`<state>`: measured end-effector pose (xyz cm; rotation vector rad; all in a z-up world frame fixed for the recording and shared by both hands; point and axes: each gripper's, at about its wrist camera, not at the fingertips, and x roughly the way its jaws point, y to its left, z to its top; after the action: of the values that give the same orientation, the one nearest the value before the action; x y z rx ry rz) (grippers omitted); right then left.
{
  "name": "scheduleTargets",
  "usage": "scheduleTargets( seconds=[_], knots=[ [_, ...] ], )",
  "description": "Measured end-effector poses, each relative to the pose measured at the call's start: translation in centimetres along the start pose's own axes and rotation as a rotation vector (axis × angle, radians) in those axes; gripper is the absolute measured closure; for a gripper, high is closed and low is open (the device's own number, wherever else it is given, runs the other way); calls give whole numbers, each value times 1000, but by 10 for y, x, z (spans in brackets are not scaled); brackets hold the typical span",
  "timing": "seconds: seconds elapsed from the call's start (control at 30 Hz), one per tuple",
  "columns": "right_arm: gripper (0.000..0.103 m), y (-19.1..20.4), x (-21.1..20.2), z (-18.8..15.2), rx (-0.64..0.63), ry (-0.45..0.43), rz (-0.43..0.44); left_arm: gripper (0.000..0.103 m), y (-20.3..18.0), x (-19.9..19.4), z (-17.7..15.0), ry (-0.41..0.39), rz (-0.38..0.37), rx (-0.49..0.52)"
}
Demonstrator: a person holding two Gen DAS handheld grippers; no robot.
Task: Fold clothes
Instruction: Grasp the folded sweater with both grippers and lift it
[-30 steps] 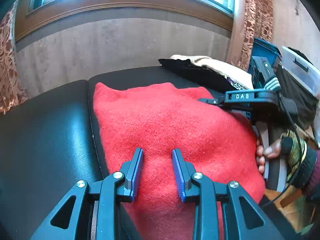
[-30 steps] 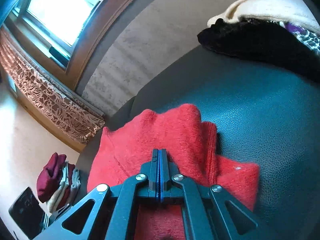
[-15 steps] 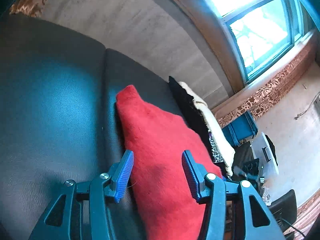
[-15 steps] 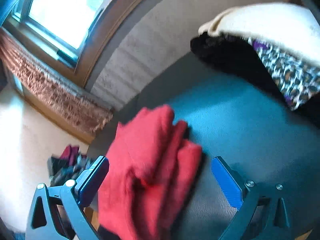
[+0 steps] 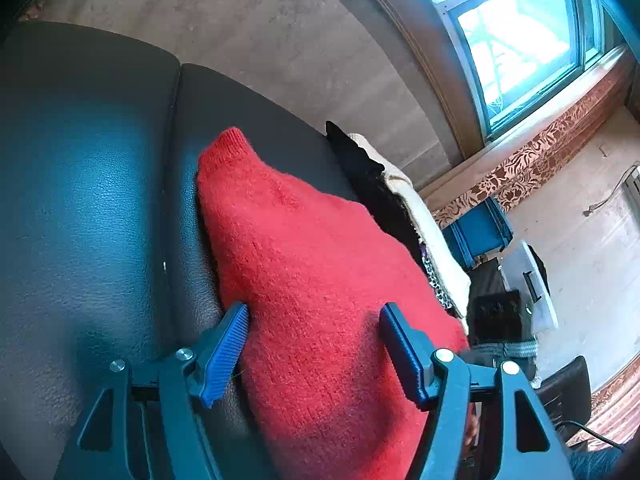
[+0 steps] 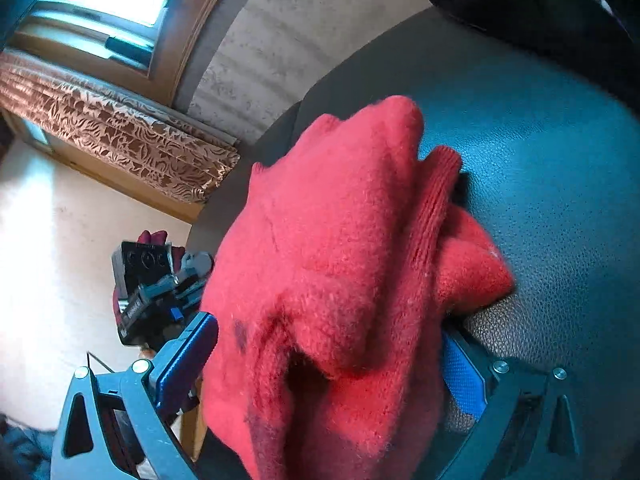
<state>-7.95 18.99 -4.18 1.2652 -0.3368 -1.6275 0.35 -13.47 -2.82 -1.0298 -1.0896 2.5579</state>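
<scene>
A folded red knit sweater (image 5: 304, 264) lies on a black leather seat (image 5: 80, 200). My left gripper (image 5: 316, 344) is open, its blue pads straddling the sweater's near end. In the right wrist view the same sweater (image 6: 340, 248) is a thick bundle on the seat (image 6: 560, 160). My right gripper (image 6: 332, 360) is open wide, with its jaws on either side of the bundle. The left gripper's body (image 6: 156, 292) shows past the sweater's left side.
A pile of black and cream clothes (image 5: 384, 200) lies on the seat beyond the sweater, also at the top right of the right wrist view (image 6: 520, 4). A concrete wall and window stand behind. A blue box (image 5: 476, 232) and clutter sit on the floor.
My right gripper has gone from shut on the sweater to wide open around it. My left gripper has opened wider and swung round to the sweater's end.
</scene>
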Motion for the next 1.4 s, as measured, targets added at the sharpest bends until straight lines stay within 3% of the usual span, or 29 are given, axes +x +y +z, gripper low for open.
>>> scheduleTargets(
  seconds=[0.07,0.17,0.27,0.43,0.53,0.63,0.7,0.77,0.87,1.07,1.27,1.4],
  knots=[
    [0,16,5,-11,-179,15,-60,35,-8,6,-4,21,77,42],
    [0,43,19,-27,-416,54,-218,34,-12,6,-7,8,99,80],
    [0,47,26,-22,-337,64,-288,31,-5,8,-6,4,83,58],
    [0,47,25,-19,-268,57,-304,29,1,8,0,52,64,31],
    [3,47,23,-21,-250,47,-311,28,-7,7,-14,25,113,60],
    [14,54,27,-24,-246,20,-325,45,-20,7,-23,21,111,94],
    [29,54,23,-27,-232,4,-312,57,-18,-3,-29,-4,87,57],
    [39,55,18,-34,-207,-9,-276,62,-18,-16,-35,-31,72,29],
    [41,60,19,-47,-195,-10,-232,64,-26,-47,-49,-92,102,68],
    [46,92,54,-52,-215,32,-95,67,-26,-127,-61,-243,126,54],
    [52,164,96,-49,-316,56,58,68,-33,-222,-64,-431,179,75],
    [53,235,116,-28,-421,35,167,68,-54,-307,-57,-624,245,136]
  ],
)
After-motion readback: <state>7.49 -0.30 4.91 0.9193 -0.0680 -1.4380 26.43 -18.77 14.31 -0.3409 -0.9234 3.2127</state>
